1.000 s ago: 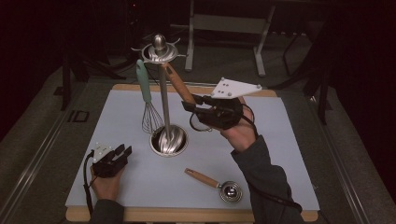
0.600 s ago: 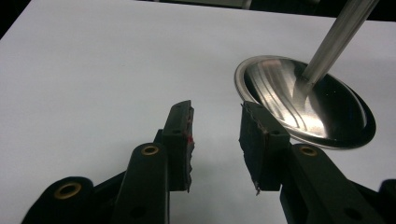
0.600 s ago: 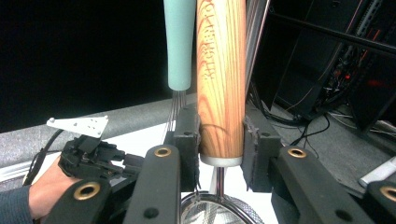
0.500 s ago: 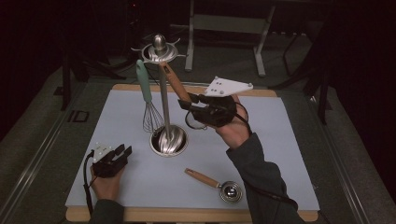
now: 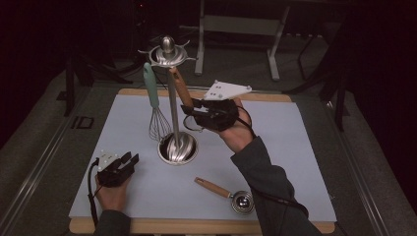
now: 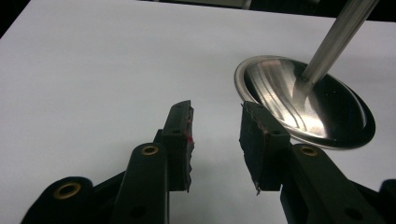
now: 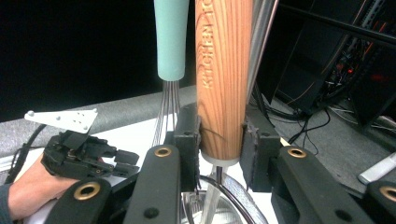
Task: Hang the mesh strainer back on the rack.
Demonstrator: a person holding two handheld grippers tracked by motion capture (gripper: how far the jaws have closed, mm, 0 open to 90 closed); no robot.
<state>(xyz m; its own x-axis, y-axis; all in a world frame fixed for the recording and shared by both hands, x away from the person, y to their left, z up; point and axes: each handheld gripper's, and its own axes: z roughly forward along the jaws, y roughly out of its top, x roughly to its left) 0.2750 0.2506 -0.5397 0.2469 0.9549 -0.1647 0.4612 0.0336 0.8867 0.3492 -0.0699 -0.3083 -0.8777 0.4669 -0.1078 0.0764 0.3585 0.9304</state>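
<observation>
The wooden-handled utensil (image 5: 181,88) leans up against the top of the metal stand (image 5: 173,105), its handle slanting down and to the right from the stand's crown toward the right gripper (image 5: 193,112). That gripper's jaws are clamped on the lower end of the wooden handle; in the right gripper view the two black pads press on either side of it (image 7: 223,79), just above where the metal shank leaves the wood. The right hand (image 5: 235,129) is raised above the mat (image 5: 295,147), the forearm coming in from the near right corner and the wrist bent so the gripper points left toward the stand's pole. A whisk (image 5: 154,105) with a pale green handle hangs from the stand's left side, just beside the pole, its wires near the round base; in the right gripper view its green handle (image 7: 171,37) stands just left of the wooden one. The left gripper (image 5: 129,161) rests low near the mat's near left corner, held by the left hand (image 5: 112,189), pointing toward the stand's base (image 6: 308,107); its jaws stand well apart with nothing between them, hovering over bare mat. A second wooden-handled scoop (image 5: 227,194) lies flat near the mat's near edge, right of centre, well apart from both grippers.
</observation>
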